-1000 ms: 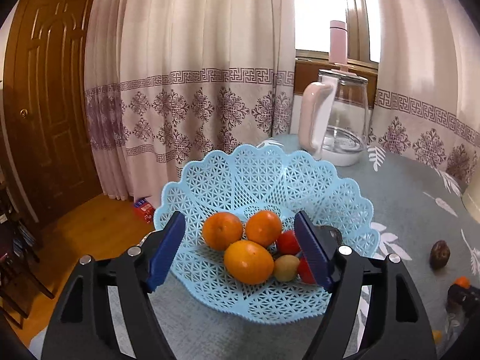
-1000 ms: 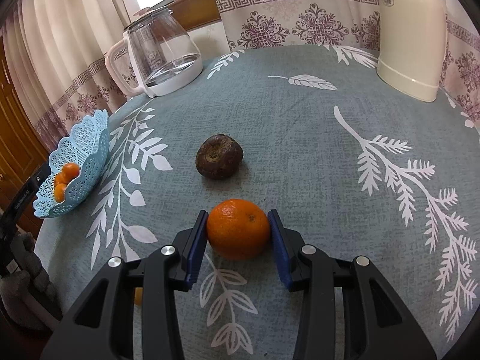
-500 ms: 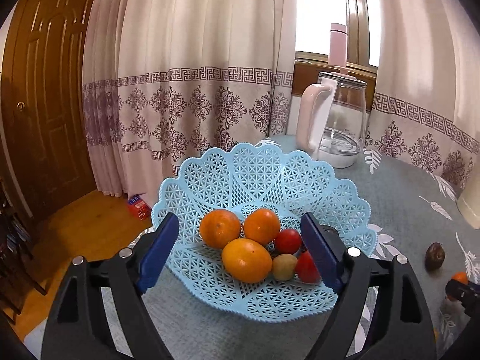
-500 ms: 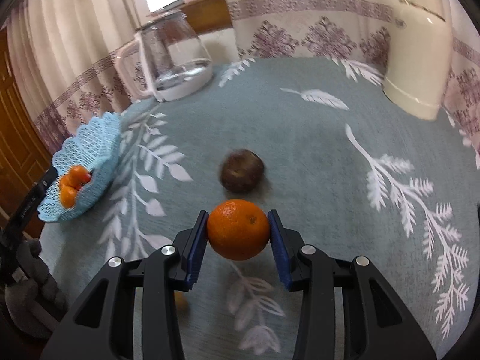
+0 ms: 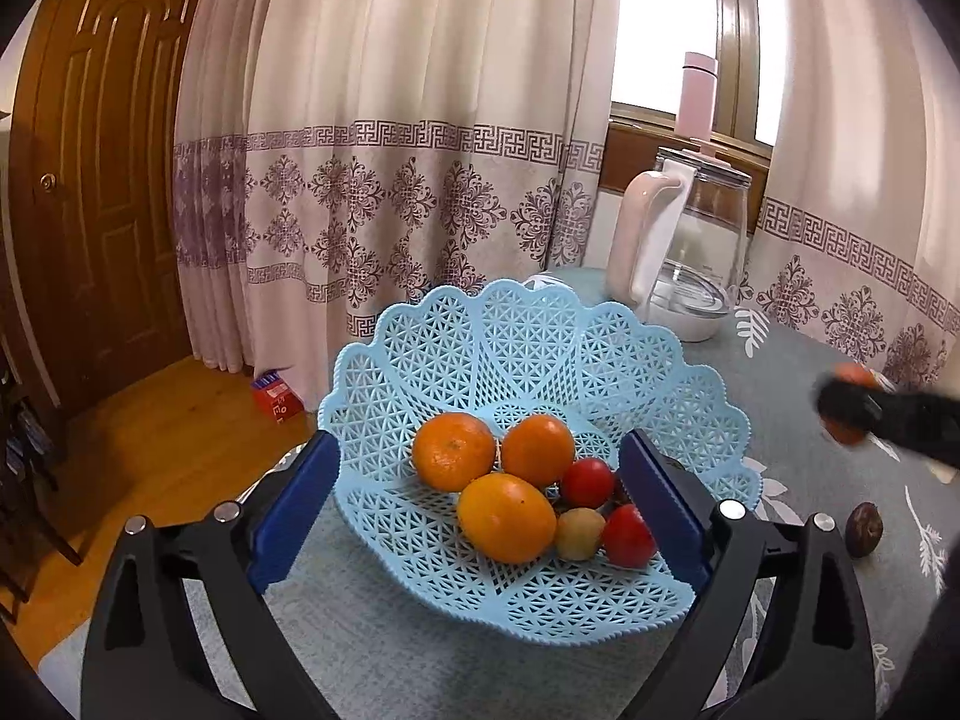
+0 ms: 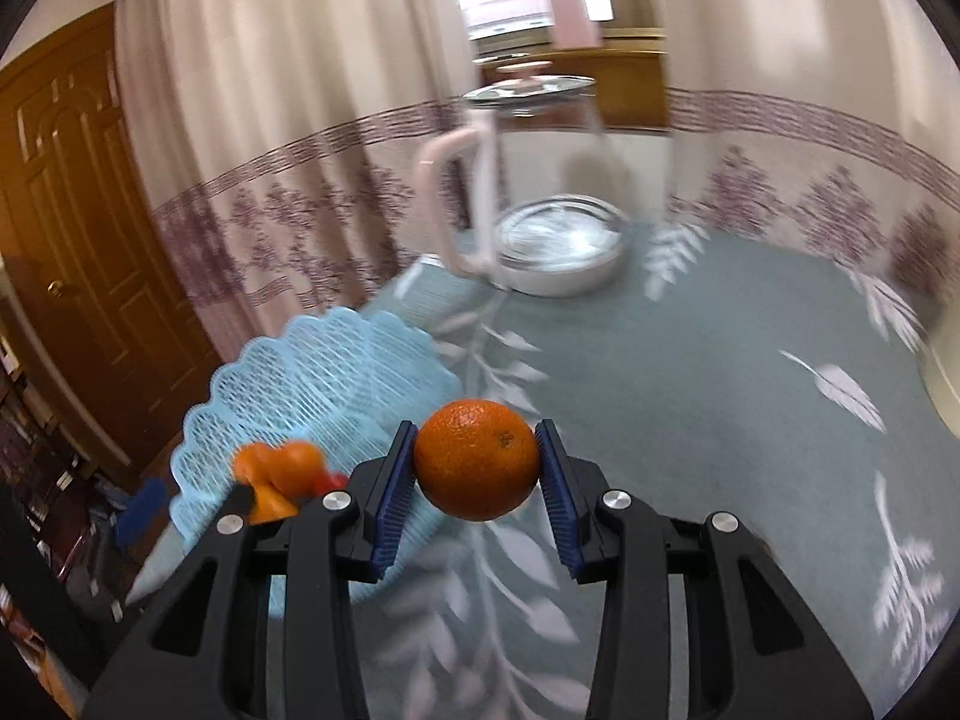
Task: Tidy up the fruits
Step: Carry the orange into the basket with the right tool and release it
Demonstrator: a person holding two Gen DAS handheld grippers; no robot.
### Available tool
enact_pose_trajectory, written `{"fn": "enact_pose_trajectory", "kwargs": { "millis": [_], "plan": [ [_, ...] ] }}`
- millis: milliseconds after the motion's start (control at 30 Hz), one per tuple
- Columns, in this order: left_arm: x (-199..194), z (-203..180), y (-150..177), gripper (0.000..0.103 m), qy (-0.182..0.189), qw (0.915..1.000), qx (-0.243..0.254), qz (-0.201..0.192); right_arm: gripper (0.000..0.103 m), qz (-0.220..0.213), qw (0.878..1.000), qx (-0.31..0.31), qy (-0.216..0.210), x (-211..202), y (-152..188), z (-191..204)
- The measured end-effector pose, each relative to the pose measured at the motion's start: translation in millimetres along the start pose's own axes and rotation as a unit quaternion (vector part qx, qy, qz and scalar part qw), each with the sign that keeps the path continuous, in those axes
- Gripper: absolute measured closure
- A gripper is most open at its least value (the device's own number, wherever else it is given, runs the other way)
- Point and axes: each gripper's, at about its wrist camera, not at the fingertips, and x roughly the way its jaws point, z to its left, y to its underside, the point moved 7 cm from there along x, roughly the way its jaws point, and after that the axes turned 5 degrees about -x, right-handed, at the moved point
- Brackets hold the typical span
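Right claw (image 6: 477, 462) clamped across orange (image 6: 477, 459) middle: firm, round, waxy, may roll; left claw (image 5: 477, 516) spread wide, empty, flanking basket (image 5: 540, 606)

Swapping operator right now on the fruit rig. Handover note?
Right claw: shut on an orange, held in the air above the table, with the blue basket ahead to its left.
Left claw: open, empty, its fingers either side of the basket's near rim; whether they touch it is unclear.
Done: the basket holds three oranges, two small red fruits and a small yellowish fruit.
Left: drop the held orange into the basket, then fetch the dark brown fruit lying on the tablecloth to the basket's right.
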Motion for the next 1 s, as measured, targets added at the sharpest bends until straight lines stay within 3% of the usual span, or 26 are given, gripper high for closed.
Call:
{"fn": "enact_pose_trajectory", "kwargs": {
  "millis": [233, 533, 1000],
  "plan": [
    [2.5, 3.3, -0.1, 0.007, 0.000, 1.0000, -0.008, 0.005, 0.063, 0.019, 1.000, -0.021, -0.011, 36.8, -14.5, 29.7],
    [5.7, 2.9, 2.1, 0.007, 0.002, 0.9998, -0.013, 0.013, 0.063, 0.044, 0.999, -0.031, -0.007, 64.8, -15.6, 36.3],
    [6.4, 2.2, 2.7, 0.006, 0.003, 0.9998, -0.015, 0.015, 0.061, 0.045, 0.999, -0.023, -0.008, 74.2, -12.3, 37.2]
  ]
}}
